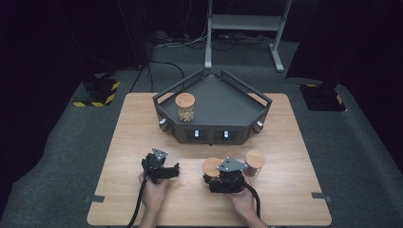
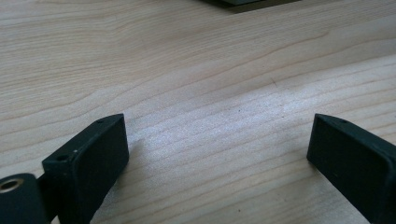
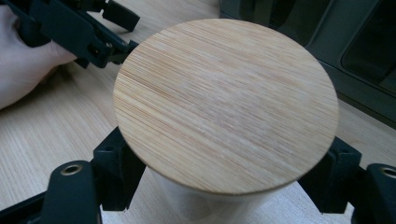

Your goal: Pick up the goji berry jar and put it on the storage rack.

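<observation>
Wooden table (image 1: 128, 142), pale and straight-grained, runs under both grippers and leaves broad bare board to the left gripper's (image 1: 167, 171) outer side and between the two hands, with its near edge just behind the person's wrists. Ahead of both grippers stands the dark angular tray (image 1: 216, 99), a matt metal platform with low rails and a faceted front; its front wall sits near the right gripper's (image 1: 215, 176) tips, so there is little room forward there. One jar with a round bamboo lid (image 1: 185, 107), pale round pieces inside, stands on the tray's deck, well ahead of the left gripper. Just to the right gripper's outer side another lidded jar (image 1: 255, 162) stands on the board, close but apart. Clamped between the right gripper's black jaws is the lidded jar (image 3: 226, 105), upright, its flat striped bamboo disc overhanging a clear round body, both pads pressed on its sides below the lid. Left gripper's jaws stand wide apart, with bare wood grain between them
</observation>
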Motion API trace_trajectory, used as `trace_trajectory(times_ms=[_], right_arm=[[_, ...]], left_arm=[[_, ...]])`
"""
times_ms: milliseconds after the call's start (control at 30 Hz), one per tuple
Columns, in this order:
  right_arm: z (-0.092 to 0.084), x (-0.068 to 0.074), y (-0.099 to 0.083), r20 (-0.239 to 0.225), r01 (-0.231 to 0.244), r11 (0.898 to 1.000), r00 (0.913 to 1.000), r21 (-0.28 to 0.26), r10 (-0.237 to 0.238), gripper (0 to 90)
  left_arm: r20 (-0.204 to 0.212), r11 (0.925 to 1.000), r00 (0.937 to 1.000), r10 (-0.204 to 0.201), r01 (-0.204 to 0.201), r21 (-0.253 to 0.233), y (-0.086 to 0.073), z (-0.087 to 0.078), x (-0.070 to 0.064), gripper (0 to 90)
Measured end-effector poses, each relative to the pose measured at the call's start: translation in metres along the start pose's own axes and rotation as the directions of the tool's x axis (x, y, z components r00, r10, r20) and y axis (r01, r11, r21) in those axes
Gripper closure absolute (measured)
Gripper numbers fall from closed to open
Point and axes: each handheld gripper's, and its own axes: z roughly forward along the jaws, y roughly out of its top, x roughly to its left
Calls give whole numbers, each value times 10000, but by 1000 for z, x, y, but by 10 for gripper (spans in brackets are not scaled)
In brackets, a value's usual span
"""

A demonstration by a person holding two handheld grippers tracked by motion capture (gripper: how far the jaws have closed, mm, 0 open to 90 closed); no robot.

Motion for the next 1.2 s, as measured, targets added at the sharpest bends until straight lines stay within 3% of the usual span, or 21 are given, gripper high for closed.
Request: trace_trajectory(times_ms=[467,867,1200], right_arm=[[-14,-10,14,67,-213,9995,9997,-244,215,255],[-23,-16,33,185,8,9990,9998,-439,0,255],[-30,-24,46,187,-145,9981,9997,-603,156,255]], left_arm=[[-2,10000,10000,-2,2,0,0,0,0,56],[-2,10000,10000,5,-5,-2,0,0,0,56],[-2,10000,10000,7,-7,-1,0,0,0,56]])
